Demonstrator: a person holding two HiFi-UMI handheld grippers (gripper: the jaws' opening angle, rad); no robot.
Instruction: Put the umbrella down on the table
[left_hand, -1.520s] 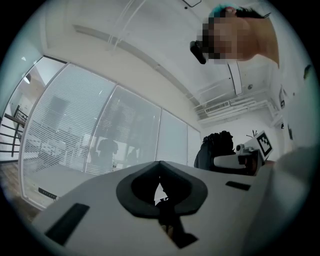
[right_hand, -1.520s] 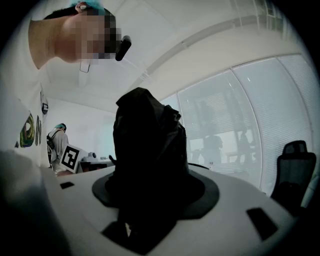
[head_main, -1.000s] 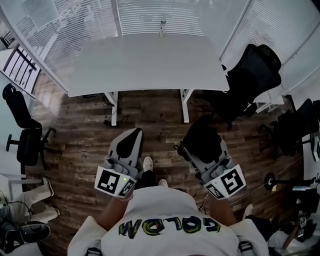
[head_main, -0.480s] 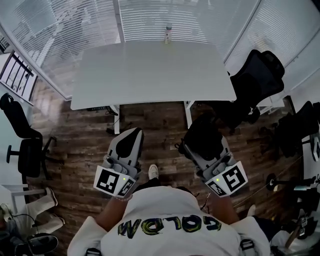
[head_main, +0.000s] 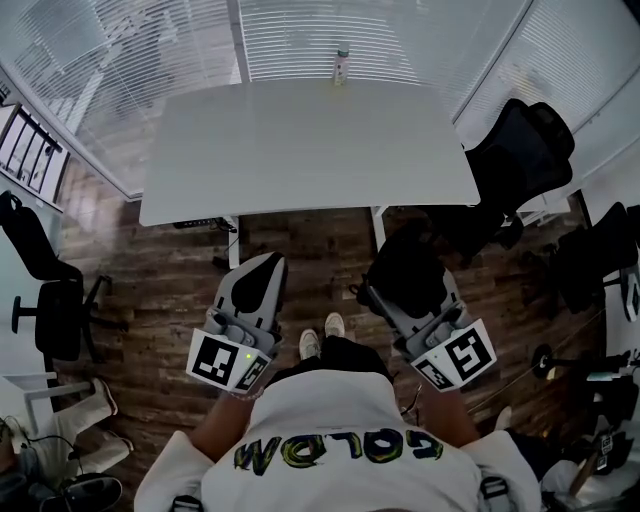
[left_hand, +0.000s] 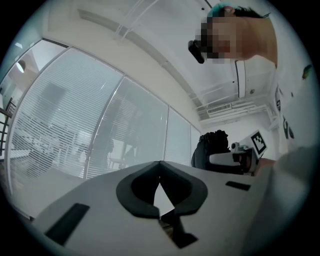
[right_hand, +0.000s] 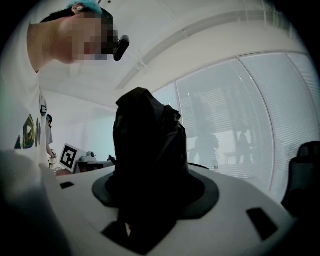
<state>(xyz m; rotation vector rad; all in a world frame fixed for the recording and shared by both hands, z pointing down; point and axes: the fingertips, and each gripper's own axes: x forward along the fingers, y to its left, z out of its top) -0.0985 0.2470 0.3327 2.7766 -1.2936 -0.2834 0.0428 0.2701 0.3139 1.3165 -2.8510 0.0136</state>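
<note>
I'm holding both grippers out in front of the body at about waist height, side by side and well apart, both pointing forward toward the table (head_main: 300, 140) and running close to level. The left gripper (head_main: 265, 264) is carrying nothing; its jaws are pressed together at the tips, with only a small diamond of light showing behind where they meet. The right gripper (head_main: 412, 298) is clamping the umbrella (head_main: 404, 268), a folded black bundle of fabric that is filling the gap between the jaws and standing up past them in the right gripper view. The umbrella is hanging over the wooden floor (head_main: 160, 290), short of the table's near edge and in line with its right part, not touching the top. A bottle (head_main: 341, 66) is standing at the table's far edge, a little right of the middle, and a black office chair (head_main: 515, 160) is sitting off the table's right corner. Compared with a second ago, the table is filling more of the head view and its near edge is lying closer to the gripper tips, while both grippers are keeping the same pose and spacing. The shoes (head_main: 322, 336) are now showing side by side between the grippers.
</note>
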